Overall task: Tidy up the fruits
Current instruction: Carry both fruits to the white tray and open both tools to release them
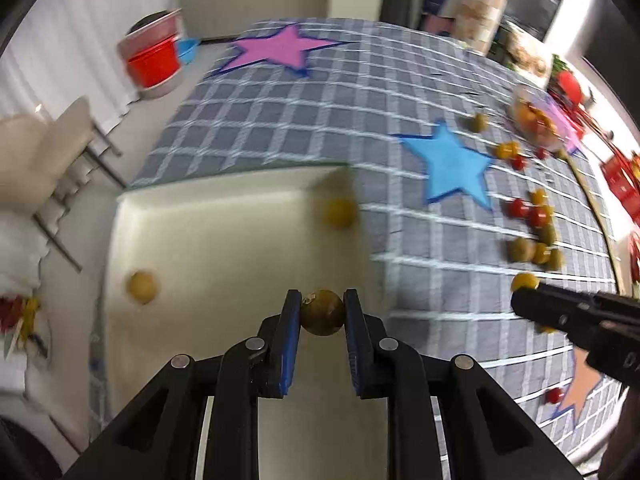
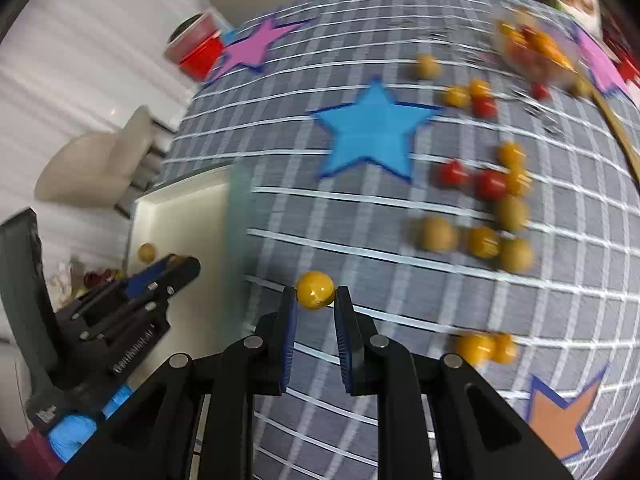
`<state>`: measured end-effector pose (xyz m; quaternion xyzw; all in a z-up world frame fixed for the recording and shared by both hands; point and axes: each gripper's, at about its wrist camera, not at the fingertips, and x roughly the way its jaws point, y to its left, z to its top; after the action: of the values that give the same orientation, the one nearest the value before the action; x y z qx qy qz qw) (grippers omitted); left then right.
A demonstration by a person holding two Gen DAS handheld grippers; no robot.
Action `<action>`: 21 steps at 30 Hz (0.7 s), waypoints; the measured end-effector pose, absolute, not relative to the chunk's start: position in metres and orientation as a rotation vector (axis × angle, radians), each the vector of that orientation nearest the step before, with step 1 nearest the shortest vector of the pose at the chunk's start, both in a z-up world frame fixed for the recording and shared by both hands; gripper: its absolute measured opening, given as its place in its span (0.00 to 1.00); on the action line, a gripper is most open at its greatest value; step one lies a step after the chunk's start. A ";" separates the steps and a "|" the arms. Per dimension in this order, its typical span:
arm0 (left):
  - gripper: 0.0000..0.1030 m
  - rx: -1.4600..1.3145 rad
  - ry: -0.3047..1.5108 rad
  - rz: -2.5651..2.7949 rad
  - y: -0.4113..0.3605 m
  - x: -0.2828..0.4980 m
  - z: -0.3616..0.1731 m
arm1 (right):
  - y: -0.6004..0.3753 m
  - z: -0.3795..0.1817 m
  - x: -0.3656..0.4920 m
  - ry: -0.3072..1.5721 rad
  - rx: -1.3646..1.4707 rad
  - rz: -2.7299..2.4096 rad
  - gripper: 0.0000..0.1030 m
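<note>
My left gripper (image 1: pixel 322 306) is shut on an olive-green fruit (image 1: pixel 322 312) and holds it over a cream tray (image 1: pixel 224 216). Two more greenish-yellow fruits (image 1: pixel 142 287) lie in the tray, one near its far right corner (image 1: pixel 339 213). My right gripper (image 2: pixel 316 300) is shut on a yellow fruit (image 2: pixel 315 291) above the checked cloth, right of the tray (image 2: pixel 180 208). Several loose red, yellow and green fruits (image 2: pixel 484 216) lie scattered on the cloth to the right. The right gripper shows in the left wrist view (image 1: pixel 520 300); the left gripper shows in the right wrist view (image 2: pixel 176 264).
The table has a grey checked cloth (image 1: pixel 320 112) with a blue star (image 1: pixel 452 164), a pink star (image 1: pixel 276 50) and an orange star (image 2: pixel 560 416). A clear bowl of fruits (image 2: pixel 536 48) stands far right. A chair (image 1: pixel 44 152) and red buckets (image 1: pixel 154 60) stand beyond the table's left edge.
</note>
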<state>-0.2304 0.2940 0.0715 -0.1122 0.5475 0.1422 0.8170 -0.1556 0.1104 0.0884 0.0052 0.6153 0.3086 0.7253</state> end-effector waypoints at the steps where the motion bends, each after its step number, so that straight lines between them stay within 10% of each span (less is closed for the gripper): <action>1: 0.22 -0.244 1.168 0.323 0.301 -0.236 0.070 | 0.119 0.089 -0.157 1.357 0.002 0.697 0.20; 21: 0.22 -0.284 1.209 0.501 0.371 -0.289 0.034 | 0.262 0.046 -0.178 1.429 -0.196 0.827 0.20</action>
<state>-0.2894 0.3706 0.0344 -0.1315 0.5603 0.2322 0.7841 -0.1782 0.2616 0.0462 -0.0872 0.6349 0.3676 0.6739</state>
